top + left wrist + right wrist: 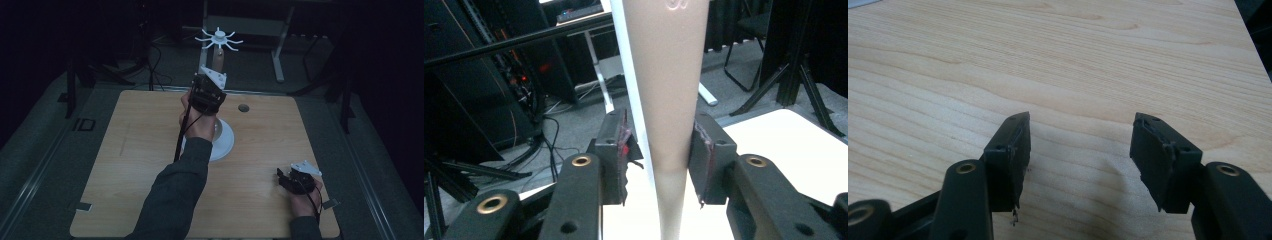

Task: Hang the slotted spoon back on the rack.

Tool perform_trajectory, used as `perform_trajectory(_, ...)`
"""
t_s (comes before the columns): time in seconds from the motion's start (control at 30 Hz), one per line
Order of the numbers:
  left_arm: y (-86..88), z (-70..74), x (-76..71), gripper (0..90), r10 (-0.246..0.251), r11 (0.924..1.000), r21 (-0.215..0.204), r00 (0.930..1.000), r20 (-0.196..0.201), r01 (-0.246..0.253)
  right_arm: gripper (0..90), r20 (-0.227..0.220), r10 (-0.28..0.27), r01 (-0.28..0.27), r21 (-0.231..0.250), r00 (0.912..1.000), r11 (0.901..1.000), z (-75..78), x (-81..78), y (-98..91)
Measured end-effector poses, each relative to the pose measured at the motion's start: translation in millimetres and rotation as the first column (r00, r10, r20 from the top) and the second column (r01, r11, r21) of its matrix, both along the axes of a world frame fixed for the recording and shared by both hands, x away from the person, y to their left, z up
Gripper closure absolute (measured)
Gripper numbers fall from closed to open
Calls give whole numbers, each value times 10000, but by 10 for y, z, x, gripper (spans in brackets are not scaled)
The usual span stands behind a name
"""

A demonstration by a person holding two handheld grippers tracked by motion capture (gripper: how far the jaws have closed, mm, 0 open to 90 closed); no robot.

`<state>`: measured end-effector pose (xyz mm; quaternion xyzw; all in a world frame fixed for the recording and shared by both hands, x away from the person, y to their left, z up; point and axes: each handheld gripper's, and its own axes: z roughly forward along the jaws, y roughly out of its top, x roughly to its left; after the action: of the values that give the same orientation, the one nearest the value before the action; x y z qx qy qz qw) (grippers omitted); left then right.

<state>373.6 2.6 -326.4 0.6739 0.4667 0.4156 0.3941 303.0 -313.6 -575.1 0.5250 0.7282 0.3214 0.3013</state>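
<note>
1. A wooden worktop (270, 150) sits in a dim room; a white round base (223, 141) stands near its middle, and from it a tan tapered post (218, 59) rises to a white hub with radiating prongs (219, 38) at the top.
2. The left claw (210, 82) is raised above the worktop at the post, held by the person's left hand (199, 122); a grey three-cornered plate (214, 76) sits on top of it and a cable trails down along the sleeve.
3. In the left gripper view the left claw (660, 152) has the tan post (667, 75) between its jaws; the right pad (700, 150) lies against the post, while the left pad (623, 145) stands just beside it, so whether the grip is fully closed cannot be told.
4. The right claw (282, 177) rests low near the worktop's right front corner, well apart from the post; in the right gripper view the right claw (1080, 150) gapes wide over bare wood grain, holding nothing.
</note>
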Motion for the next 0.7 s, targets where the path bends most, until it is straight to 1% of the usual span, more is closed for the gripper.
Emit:
perform_trajectory(0.13,13,2,-1,575,-89,9999,-142,10000,14,89,405,-3,7,-7,-20,10000,10000,-1,1,1)
perform_trajectory(0.27,15,-1,-14,552,-149,9997,-183,9999,35,149,403,-13,-11,11,-11,10000,10000,-1,1,1)
perform_trajectory(0.37,26,-3,-29,532,-158,9994,-301,9998,130,162,402,-13,-12,12,-17,10000,10000,-1,1,1)
perform_trajectory(0.53,12,1,-68,474,-233,9995,-207,9995,230,238,397,-21,-21,21,-34,10000,10000,-2,2,3)
perform_trajectory(0.7,-8,4,-104,448,-450,9989,-87,9989,161,452,391,-19,-41,41,-46,10000,10000,-2,2,3)
